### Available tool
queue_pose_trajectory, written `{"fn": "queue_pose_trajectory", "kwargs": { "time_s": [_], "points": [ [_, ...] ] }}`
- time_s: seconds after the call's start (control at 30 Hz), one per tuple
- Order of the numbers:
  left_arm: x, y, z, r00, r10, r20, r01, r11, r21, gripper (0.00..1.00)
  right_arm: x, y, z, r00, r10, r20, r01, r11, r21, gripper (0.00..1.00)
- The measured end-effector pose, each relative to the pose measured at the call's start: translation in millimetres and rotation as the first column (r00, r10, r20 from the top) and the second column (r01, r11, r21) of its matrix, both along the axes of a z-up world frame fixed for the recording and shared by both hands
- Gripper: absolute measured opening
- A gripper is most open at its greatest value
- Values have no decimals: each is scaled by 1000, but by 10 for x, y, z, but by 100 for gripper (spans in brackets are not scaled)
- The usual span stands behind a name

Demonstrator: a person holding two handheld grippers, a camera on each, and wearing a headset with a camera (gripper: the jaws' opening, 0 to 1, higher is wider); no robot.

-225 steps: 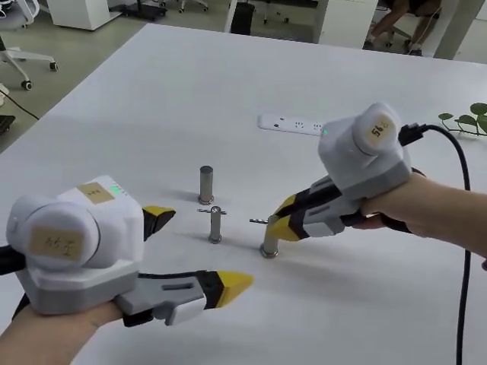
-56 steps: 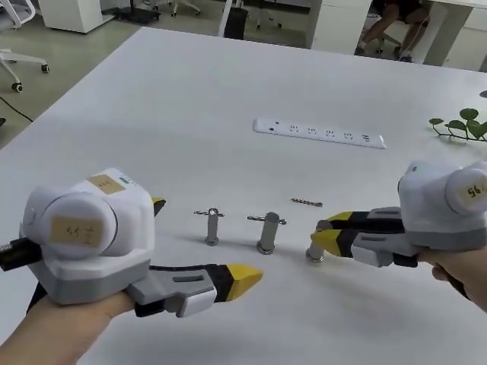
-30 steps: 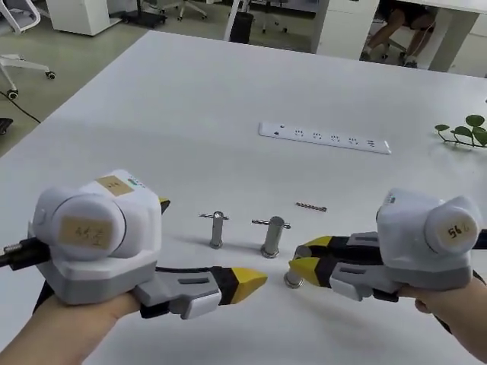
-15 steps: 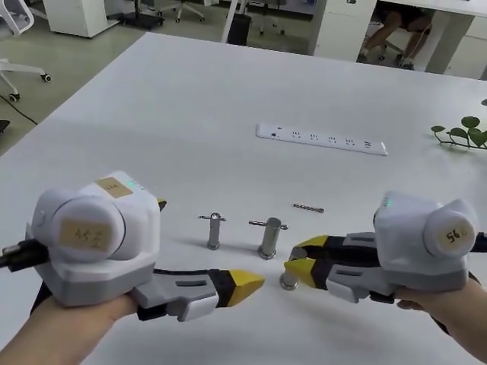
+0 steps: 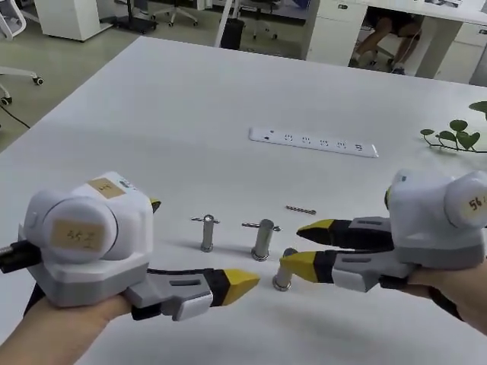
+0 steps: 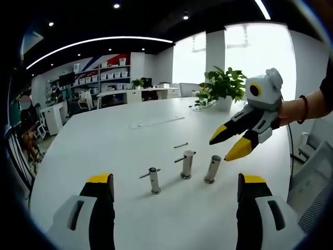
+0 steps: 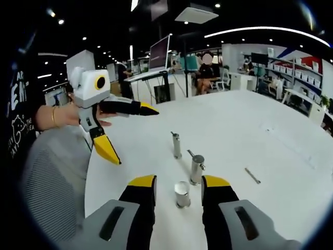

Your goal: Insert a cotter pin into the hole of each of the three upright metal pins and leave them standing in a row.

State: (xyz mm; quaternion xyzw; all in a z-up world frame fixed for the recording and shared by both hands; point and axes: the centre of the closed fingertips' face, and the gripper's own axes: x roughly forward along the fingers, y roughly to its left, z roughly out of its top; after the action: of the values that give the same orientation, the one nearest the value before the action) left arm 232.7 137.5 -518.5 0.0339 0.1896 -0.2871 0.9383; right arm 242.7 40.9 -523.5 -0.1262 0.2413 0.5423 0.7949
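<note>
At the near left of the white table (image 5: 152, 99), the left gripper (image 5: 203, 242) hovers with its jaws spread wide, holding nothing. Just past it stand three metal uprights in a rough row. The left pin (image 5: 207, 233) and the middle pin (image 5: 262, 239) are each pinned crosswise near the top, while the bare pin (image 5: 282, 272) has nothing through it. The right gripper (image 5: 304, 245) has its jaws parted on either side of that bare pin. Farther off, a loose cotter pin (image 5: 301, 210) lies flat, well short of the power strip (image 5: 313, 142).

I'd judge the uprights to be stiff, smooth steel, narrow-footed and easy to tip, so best held low on the shank, clear of the hole. The cotter looks thin and light; take it by one end.

In the head view the lower jaw crosses in front of the bare pin. The right gripper view shows a clear gap on both sides, with neither jaw touching it. The left gripper view lays the row out side-on.
</note>
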Motion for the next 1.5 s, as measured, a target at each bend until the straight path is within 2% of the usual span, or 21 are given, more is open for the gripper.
{"fn": "queue_pose_trajectory", "kwargs": {
  "time_s": [0.17,0.23,0.43,0.53,0.77,0.87,0.97,1.13,1.3,1.37,1.5],
  "points": [
    [-4,-9,10,1000,-2,4,2,1000,4,98,150,-55,106,1000,-8,6,8,1000,-23,32],
    [-3,-14,16,1000,-3,6,3,1000,3,98,214,-96,82,1000,-11,3,11,998,-56,32],
    [-1,-5,13,1000,-2,6,2,1000,8,98,368,-165,28,1000,-24,-8,23,995,-96,30],
    [1,-2,15,1000,-1,7,1,1000,8,98,475,-216,-42,999,-43,-28,40,992,-117,29],
    [1,-8,6,1000,-7,4,6,1000,11,97,690,-324,-235,998,-56,-38,48,979,-197,26],
    [7,-7,12,1000,-6,6,6,1000,9,97,765,-344,-294,997,-57,-46,46,976,-215,25],
    [10,3,13,1000,-2,5,2,1000,8,97,876,-405,-398,997,-60,-40,47,960,-275,25],
    [9,6,1,1000,-4,2,4,1000,14,96,1041,-440,-496,996,-78,-49,60,953,-297,22],
    [8,-1,2,1000,-5,2,5,1000,12,95,1138,-442,-558,996,-69,-49,49,946,-322,21],
    [7,-5,-2,1000,-7,1,7,1000,13,95,1270,-451,-627,996,-71,-47,51,943,-328,19],
    [1,-23,-19,1000,-17,-2,17,1000,18,95,1298,-447,-709,995,-75,-66,48,936,-349,19]
  ]
}}
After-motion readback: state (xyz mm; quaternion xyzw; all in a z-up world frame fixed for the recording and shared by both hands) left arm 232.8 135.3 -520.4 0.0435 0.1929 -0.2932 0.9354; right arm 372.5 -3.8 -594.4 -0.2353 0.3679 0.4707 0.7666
